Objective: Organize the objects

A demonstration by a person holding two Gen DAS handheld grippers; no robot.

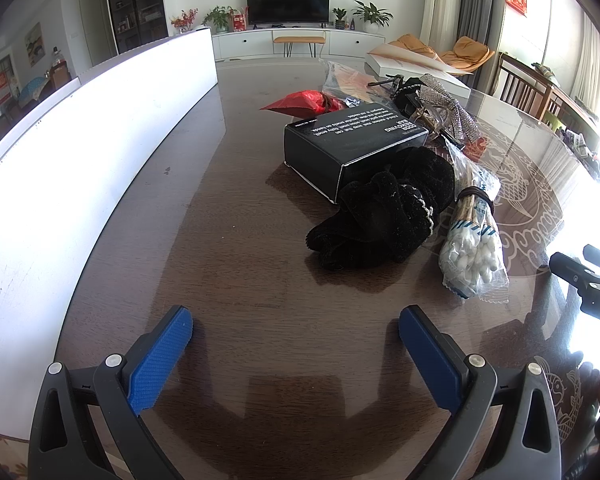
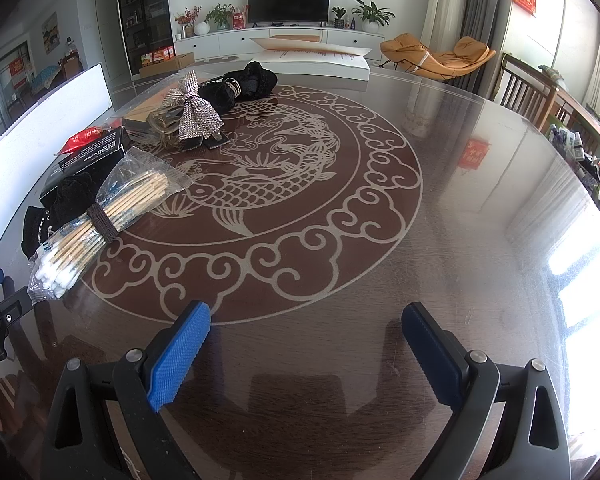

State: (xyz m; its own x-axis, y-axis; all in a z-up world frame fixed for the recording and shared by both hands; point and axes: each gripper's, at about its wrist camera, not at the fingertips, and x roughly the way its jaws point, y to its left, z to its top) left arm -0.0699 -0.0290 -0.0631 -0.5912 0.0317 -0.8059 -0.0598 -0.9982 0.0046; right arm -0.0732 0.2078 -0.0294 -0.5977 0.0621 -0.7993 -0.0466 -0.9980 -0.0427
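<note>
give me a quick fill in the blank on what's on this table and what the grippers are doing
1. The bag of cotton swabs is bound at its middle by a dark ____.
2. The black box lies beside a ____ plastic packet.
3. Both the left gripper and the right gripper are ____ and hold nothing.
4. The table bears a large ____ design.

Missing words: band; red; open; fish

Glossy table (image 2: 460,200), fuzzy black cloth (image 1: 380,216)
</note>
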